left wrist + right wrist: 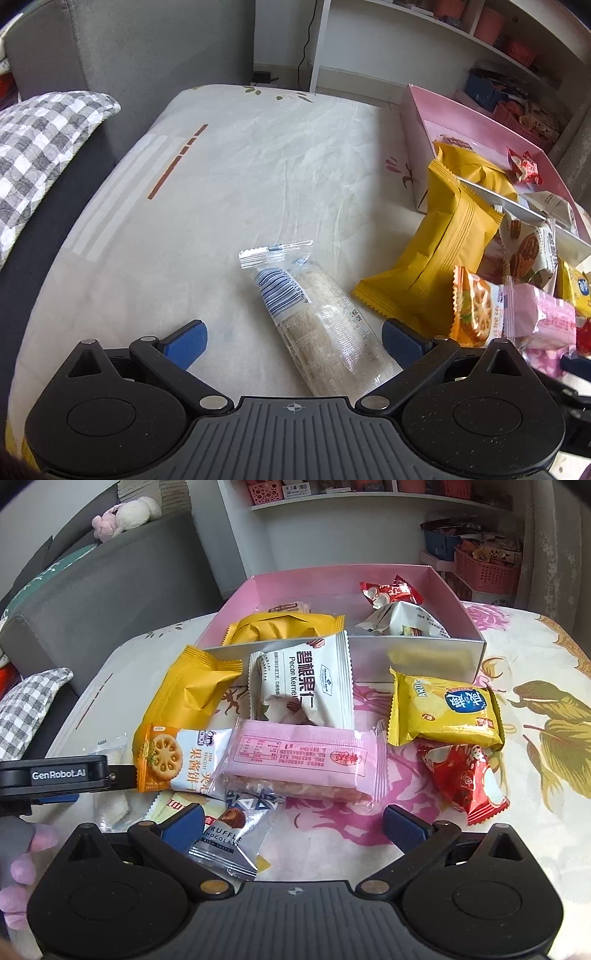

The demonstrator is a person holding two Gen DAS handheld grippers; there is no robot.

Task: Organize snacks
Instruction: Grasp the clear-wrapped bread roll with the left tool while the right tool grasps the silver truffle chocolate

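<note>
My left gripper (293, 341) is open; a clear-wrapped rice cracker pack (321, 325) lies on the table between its blue fingers, untouched. My right gripper (293, 825) is open over a silver truffle chocolate packet (232, 834), just short of a pink snack bar (303, 760). The pink box (417, 648) stands behind, holding a yellow pack (284, 626), a red candy (391, 590) and a white packet (402, 622). Loose in front of it lie a yellow pack (188, 694), a pecan kernel pack (306, 681), a biscuit pack (177, 758), a yellow chip bag (447, 712) and a red candy (465, 781).
The table has a pale floral cloth (221, 177). A grey sofa (140, 48) with a checked cushion (40, 144) stands to the left. White shelves (443, 33) with baskets stand behind. The left gripper's body (55, 773) shows at the left of the right wrist view.
</note>
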